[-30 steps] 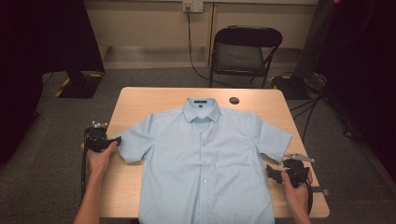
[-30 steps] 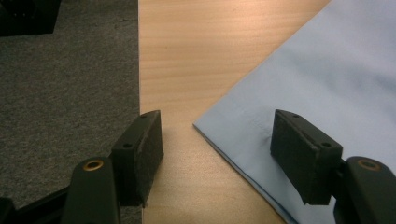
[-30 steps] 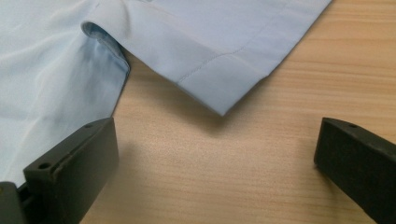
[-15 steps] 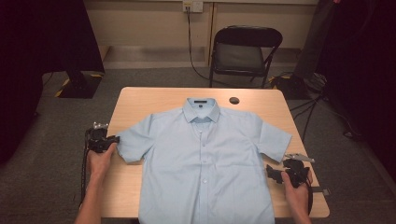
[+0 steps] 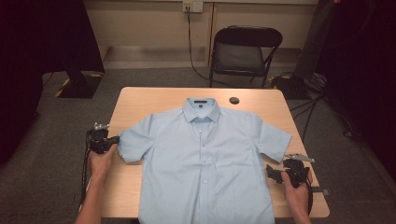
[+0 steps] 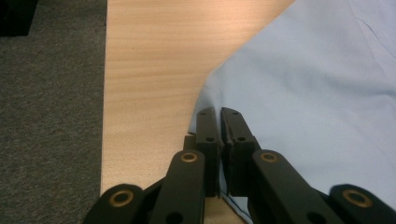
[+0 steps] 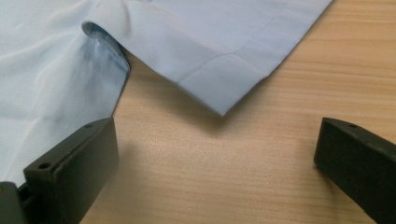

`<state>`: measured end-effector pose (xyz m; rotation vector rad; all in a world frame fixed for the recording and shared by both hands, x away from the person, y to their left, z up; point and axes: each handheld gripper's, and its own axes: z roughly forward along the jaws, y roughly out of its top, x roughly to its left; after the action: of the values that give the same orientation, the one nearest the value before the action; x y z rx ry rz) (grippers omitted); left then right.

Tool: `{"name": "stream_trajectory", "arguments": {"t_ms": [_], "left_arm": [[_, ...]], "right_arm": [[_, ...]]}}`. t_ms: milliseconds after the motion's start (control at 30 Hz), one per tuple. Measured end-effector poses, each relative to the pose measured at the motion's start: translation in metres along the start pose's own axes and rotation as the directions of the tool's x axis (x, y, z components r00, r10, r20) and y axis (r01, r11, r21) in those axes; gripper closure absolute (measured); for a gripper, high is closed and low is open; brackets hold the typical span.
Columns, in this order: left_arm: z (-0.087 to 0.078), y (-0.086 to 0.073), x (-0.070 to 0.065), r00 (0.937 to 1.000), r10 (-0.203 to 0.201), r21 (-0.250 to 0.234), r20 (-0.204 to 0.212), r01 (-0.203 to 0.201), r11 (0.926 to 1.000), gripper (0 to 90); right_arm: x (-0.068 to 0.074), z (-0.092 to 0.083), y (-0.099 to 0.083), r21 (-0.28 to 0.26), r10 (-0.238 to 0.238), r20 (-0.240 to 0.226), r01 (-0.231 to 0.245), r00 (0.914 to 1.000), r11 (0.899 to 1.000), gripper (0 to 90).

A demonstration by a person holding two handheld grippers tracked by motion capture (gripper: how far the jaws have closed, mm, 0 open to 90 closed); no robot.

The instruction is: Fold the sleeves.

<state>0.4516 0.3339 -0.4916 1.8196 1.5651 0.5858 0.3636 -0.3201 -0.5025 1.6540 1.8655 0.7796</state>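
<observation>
A light blue short-sleeved shirt (image 5: pixel 205 158) lies flat and buttoned on the wooden table (image 5: pixel 154 98), collar at the far side. At the table's left edge my left gripper (image 5: pixel 116 139) has just been closing. In the left gripper view its jaws (image 6: pixel 220 112) stand together, shut on the hem of the shirt's sleeve (image 6: pixel 317 93), with cloth pinched between them. My right gripper (image 5: pixel 270 170) rests near the table's right front, just below the other sleeve. Its jaws (image 7: pixel 215 126) are wide open over bare wood, and the sleeve's corner (image 7: pixel 210 42) lies ahead of them, untouched.
A small dark round disc (image 5: pixel 234 100) sits on the table behind the collar. A black folding chair (image 5: pixel 243 51) stands beyond the far edge. Grey carpet surrounds the table, and a cable hangs from a wall socket (image 5: pixel 192 5).
The left gripper's jaws have come together on the sleeve's hem. Both hands and the shirt stay where they were.
</observation>
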Motion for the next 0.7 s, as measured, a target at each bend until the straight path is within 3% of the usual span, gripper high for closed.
{"name": "stream_trajectory", "arguments": {"t_ms": [233, 333, 700], "left_arm": [[-0.003, -0.001, -0.003, 0.9992, 0.030, 0.002, -0.027, -0.030, 0.9996, 88.4], [-0.005, -0.001, -0.002, 0.9996, 0.017, -0.010, -0.021, -0.017, 0.9998, 88.5], [-0.016, 0.002, -0.009, 0.9996, 0.027, -0.035, -0.004, -0.027, 0.9990, 88.7]], "right_arm": [[0.000, 0.000, 0.000, 0.000, 0.000, 0.000, 0.000, 1.0000, 1.000, 0.0], [0.000, 0.000, 0.000, 0.000, 0.000, 0.000, 0.000, 1.0000, 1.000, 0.0], [0.000, 0.000, 0.000, 0.000, 0.000, 0.000, 0.000, 1.0000, 1.000, 0.0]]}}
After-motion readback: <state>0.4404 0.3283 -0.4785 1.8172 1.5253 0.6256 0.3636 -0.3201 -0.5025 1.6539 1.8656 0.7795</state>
